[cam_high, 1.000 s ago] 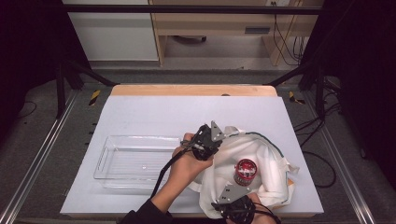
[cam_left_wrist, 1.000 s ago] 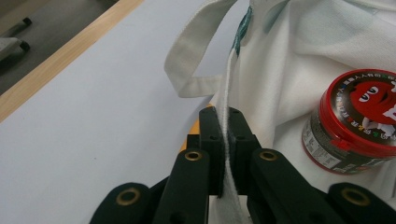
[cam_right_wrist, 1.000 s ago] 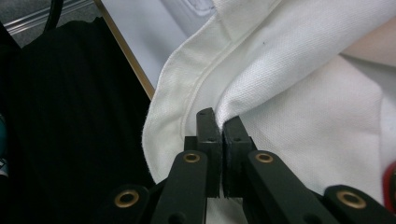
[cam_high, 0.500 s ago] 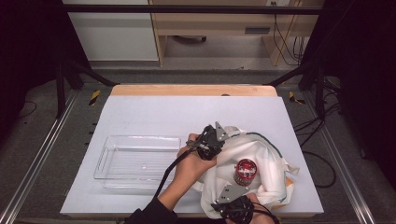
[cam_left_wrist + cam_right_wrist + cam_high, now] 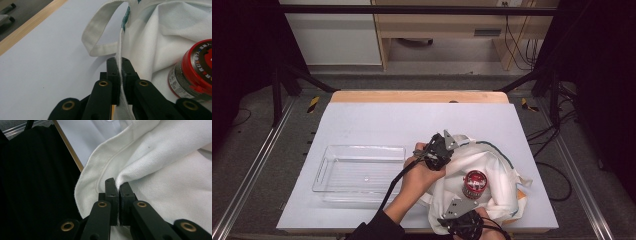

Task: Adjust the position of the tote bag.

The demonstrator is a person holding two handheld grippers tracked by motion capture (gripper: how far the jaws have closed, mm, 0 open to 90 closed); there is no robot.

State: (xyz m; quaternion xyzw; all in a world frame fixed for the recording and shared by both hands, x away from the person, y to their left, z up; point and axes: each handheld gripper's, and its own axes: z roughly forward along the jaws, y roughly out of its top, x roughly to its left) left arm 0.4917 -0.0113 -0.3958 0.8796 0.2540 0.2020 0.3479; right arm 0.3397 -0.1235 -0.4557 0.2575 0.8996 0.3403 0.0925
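The left gripper (image 5: 120, 72) pinches the white bag (image 5: 160, 37) edge between closed jaws; the right gripper (image 5: 118, 187) clamps a fold, red-lidded jar (image 5: 197, 67) right of the left jaws.

**Where your three cameras sat**

Your high view hung above your side of the table (image 5: 362, 120), facing forward and down, far enough off to take in the whole top and the floor beyond. Your left gripper view rode low, looking along its jaws at very close range over the white cloth bag (image 5: 160, 30) toward the red-lidded jar (image 5: 195, 70). Your right gripper view sat just as close at the near edge, against the bag's hem. All three shared that bag; the high and left gripper views shared the jar.
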